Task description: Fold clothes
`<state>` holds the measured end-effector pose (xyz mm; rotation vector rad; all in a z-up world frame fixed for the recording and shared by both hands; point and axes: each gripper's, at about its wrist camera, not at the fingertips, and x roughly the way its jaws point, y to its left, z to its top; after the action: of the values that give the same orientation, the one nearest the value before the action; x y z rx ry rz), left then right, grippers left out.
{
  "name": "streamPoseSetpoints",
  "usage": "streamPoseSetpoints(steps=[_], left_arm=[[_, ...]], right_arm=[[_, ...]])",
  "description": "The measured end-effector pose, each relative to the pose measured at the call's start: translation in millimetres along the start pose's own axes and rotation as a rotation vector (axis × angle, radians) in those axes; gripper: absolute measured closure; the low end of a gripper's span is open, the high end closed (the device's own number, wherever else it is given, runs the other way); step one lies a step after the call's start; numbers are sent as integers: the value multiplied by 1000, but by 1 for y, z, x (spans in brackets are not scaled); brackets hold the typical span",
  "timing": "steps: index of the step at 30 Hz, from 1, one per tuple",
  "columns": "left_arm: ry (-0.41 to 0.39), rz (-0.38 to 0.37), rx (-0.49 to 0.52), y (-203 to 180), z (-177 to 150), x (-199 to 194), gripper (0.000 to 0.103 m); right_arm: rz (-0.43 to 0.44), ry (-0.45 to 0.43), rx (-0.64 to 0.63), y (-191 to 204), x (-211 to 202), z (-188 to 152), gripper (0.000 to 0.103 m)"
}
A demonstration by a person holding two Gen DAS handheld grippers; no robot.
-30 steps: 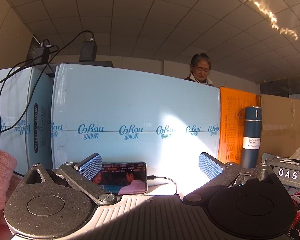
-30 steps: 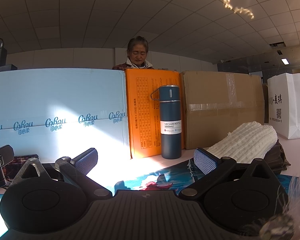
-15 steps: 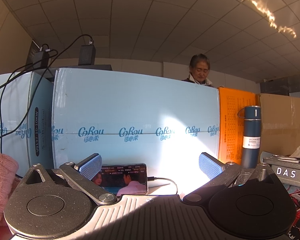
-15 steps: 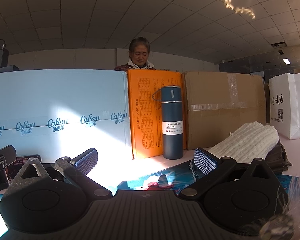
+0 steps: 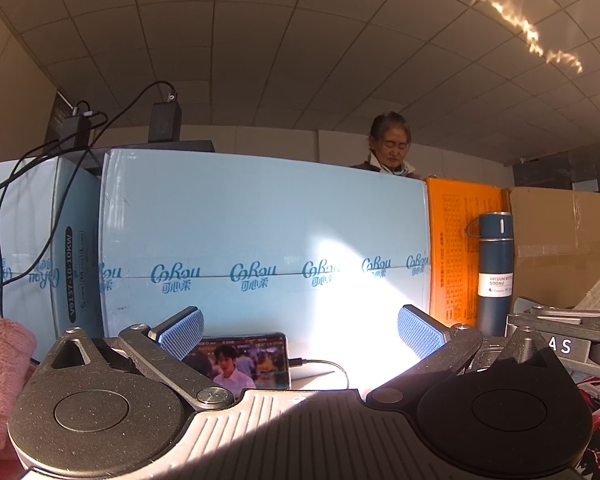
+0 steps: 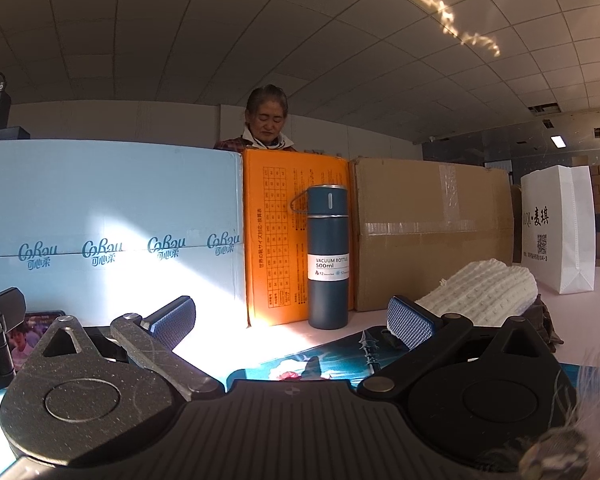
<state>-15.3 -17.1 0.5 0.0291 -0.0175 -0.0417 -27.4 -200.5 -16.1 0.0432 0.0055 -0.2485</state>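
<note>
My left gripper (image 5: pixel 300 330) is open and empty, held level just above the table and facing a phone (image 5: pixel 246 362) that leans on a light blue carton (image 5: pixel 260 248). A pink knit garment (image 5: pixel 0 376) lies at the far left. My right gripper (image 6: pixel 292 320) is open and empty, facing a blue vacuum bottle (image 6: pixel 327 256). A white knit garment (image 6: pixel 484 290) lies folded on a dark garment (image 6: pixel 544 316) to its right. A printed teal cloth (image 6: pixel 332 356) lies flat under the right gripper.
A wall of cartons stands across the back: light blue, orange (image 6: pixel 276 236), brown (image 6: pixel 432 232). A person (image 6: pixel 266 120) stands behind it. A white paper bag (image 6: pixel 560 228) stands at the far right. Cables and chargers (image 5: pixel 162 116) sit on the blue carton.
Both grippers have stayed open and nearly still. Both views have drifted slightly, so the background sits a little lower and to the right. The phone's picture has changed.
</note>
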Motion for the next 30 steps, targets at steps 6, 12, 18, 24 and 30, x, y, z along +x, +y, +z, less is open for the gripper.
streamPoseSetpoints(steps=[6,12,18,24,30], left_arm=[[22,-5,-23,3,0,4,0],[-1,-6,-15,1,0,0,0],[-127,-60,1,-6,3,-22,0],[-72,-163,-2,-47,10,-28,0],[57,-53,-190,-98,30,-17,0]], right_arm=[[8,-3,11,-3,1,1,0],[30,4,25,-6,2,1,0],[104,7,39,-29,-4,13,0],[92,-32,28,-85,-1,32,0],[81,4,58,-157,21,45,0]])
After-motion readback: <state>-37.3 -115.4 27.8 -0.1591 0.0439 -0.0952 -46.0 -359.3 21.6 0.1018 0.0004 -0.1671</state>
